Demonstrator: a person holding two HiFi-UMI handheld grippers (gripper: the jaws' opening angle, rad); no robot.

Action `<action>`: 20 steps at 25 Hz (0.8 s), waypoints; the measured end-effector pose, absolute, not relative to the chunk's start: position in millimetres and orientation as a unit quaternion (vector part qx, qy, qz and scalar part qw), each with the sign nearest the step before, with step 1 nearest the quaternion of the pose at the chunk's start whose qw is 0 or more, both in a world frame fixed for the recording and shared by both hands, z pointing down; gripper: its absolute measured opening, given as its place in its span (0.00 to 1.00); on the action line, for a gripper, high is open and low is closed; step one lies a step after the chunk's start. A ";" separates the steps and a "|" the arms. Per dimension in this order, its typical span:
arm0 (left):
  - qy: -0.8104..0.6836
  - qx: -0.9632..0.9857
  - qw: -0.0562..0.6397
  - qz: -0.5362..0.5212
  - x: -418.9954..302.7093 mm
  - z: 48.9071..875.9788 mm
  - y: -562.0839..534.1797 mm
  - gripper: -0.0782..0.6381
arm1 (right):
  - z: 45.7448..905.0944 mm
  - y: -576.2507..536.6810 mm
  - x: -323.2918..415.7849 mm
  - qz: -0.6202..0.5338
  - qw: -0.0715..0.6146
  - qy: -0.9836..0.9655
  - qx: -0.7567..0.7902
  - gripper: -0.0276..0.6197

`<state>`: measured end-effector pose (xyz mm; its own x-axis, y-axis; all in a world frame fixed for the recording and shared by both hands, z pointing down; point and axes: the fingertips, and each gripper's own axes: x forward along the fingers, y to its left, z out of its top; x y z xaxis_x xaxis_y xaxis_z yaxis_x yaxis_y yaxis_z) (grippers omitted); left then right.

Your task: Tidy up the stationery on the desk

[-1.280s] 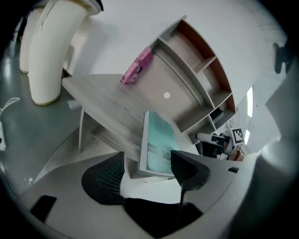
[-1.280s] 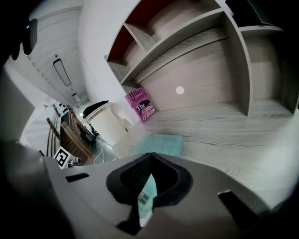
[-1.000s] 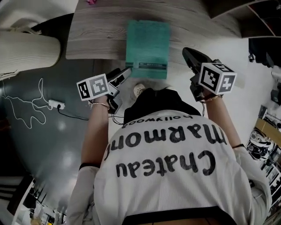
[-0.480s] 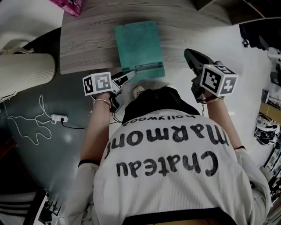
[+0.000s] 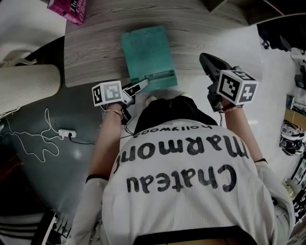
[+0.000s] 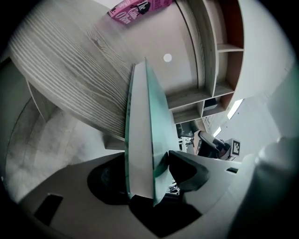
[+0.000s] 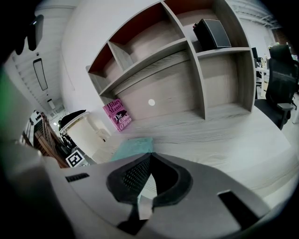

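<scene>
Teal book (image 5: pixel 146 52) is what's being dealt with right now. It's lying flat on the wooden desk (image 5: pixel 95 43), roughly mid-desk, with its near end sticking out a bit over the near edge.

Going left to right: there's a pink book (image 5: pixel 69 7) at the far left corner of the desk, well apart from everything else and untouched.

Then the left gripper (image 5: pixel 142 83), which sits right at the near left corner of the teal book. Its jaws have just been closing with that overhanging corner between them. They're standing wide because the book is thick, and in the left gripper view one pad sits on each cover, so I'd call it a grip, if a fresh one.

The right gripper (image 7: pixel 150 158) is off to the right of the book, near the desk's near edge, fingers pinched fully together with nothing in them.

So the step in hand looks like picking up the teal book, and the lift hasn't begun. For the next move I'd want the pinch firm before raising anything, since holding a book by one corner means it will sag or swing. Then it probably goes towards the pink book or the shelf unit (image 7: pixel 187 46) at the back, but that's my guess.
</scene>
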<state>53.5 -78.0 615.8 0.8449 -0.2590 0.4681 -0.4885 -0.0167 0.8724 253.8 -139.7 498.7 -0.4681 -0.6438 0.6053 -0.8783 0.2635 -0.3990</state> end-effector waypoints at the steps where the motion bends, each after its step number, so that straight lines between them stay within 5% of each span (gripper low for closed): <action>1: -0.263 0.708 0.650 0.085 53.3 613.7 -77.6 0.48 | 498.9 -140.3 253.0 0.359 0.162 -0.779 0.488 0.06; 14: -0.278 0.750 0.598 0.059 50.4 556.7 -88.4 0.36 | 497.8 -140.2 252.7 0.364 0.146 -0.784 0.481 0.06; 20: -0.270 0.718 0.641 -0.005 49.9 539.9 -96.0 0.35 | 495.4 -139.8 254.2 0.365 0.135 -0.783 0.485 0.06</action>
<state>49.9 -96.0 539.9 0.8536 -0.3947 0.3399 -0.3823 -0.0315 0.9235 254.2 -139.8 495.4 -0.4937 -0.6607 0.5655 -0.8581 0.2643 -0.4403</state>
